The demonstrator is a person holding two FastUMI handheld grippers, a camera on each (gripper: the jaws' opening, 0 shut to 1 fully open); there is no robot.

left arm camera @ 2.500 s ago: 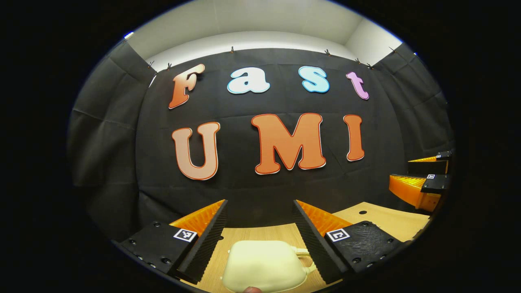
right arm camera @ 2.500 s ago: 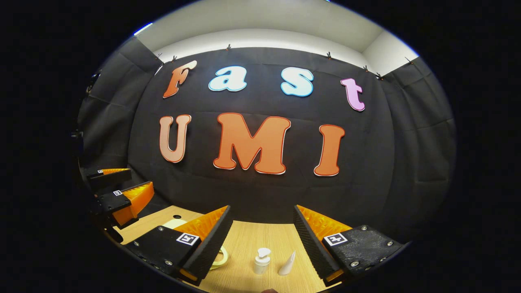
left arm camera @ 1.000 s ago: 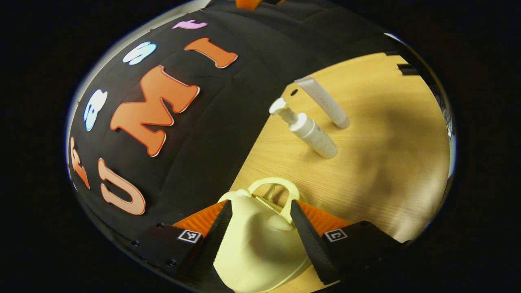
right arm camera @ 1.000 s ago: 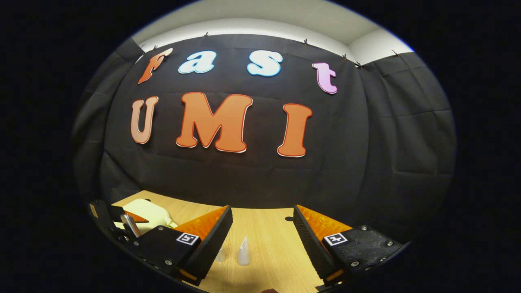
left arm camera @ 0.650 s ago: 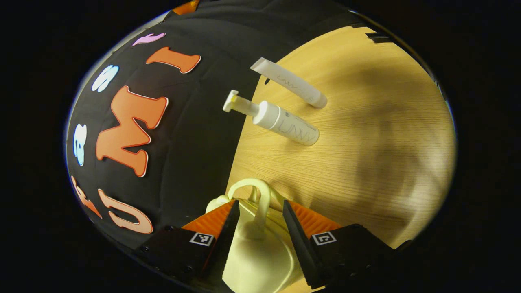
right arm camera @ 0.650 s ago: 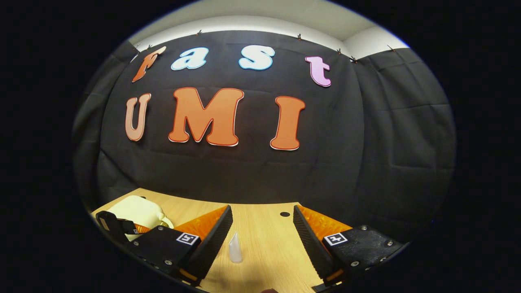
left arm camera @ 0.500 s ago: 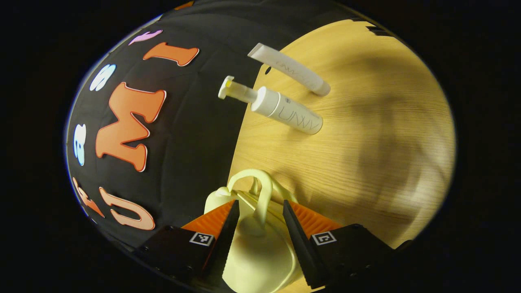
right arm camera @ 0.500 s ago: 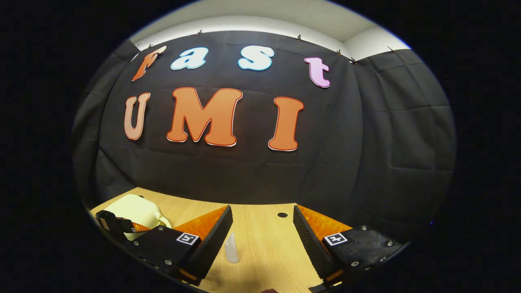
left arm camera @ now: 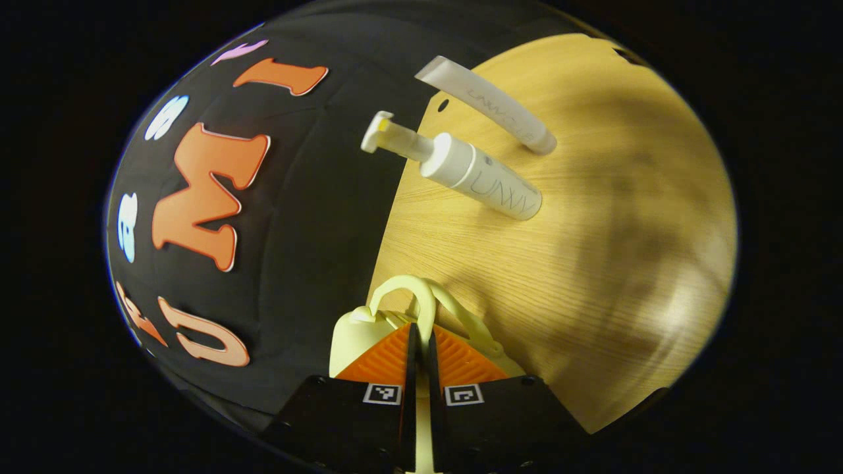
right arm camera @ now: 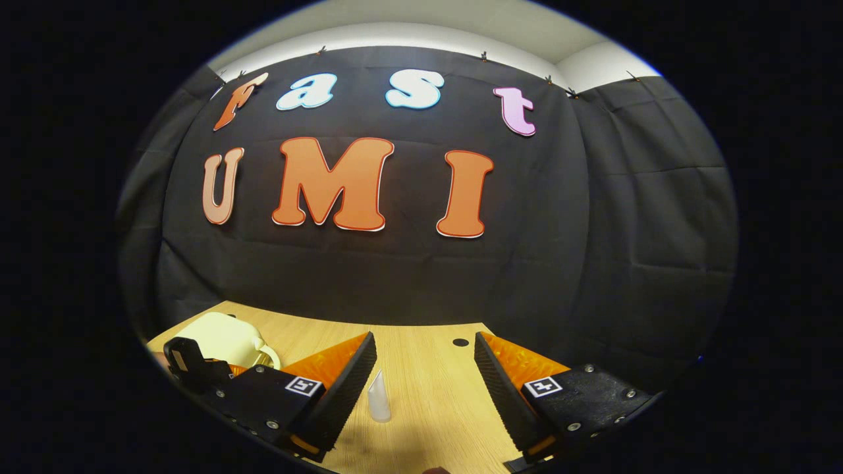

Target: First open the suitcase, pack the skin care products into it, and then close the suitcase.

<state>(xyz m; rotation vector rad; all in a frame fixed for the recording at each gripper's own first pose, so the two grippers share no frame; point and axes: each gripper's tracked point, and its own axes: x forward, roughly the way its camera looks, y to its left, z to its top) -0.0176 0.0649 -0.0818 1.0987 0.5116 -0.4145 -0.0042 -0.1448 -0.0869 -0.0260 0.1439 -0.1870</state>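
The left tongs are rolled over on their side, so in the left gripper view the worktop stands up along the right and the booth wall fills the left. Their two fingers are pressed nearly together on the looped handle of the pale yellow suitcase, which rises thinly between them. The suitcase sits closed at the worktop's back edge, next to the wall.

Farther out along the same view, a white pump bottle stands on the worktop, well apart from the suitcase, its pump head pointing toward the wall. Just beyond it stands a white tube, cap down, beside a small hole in the worktop.

In the right gripper view, the suitcase shows at the far left with the left tongs against it. The right tongs are held level, looking straight at the wall, with their fingers spread wide and nothing between them to grip. The tube stands on the worktop ahead, near the left finger but apart from it.
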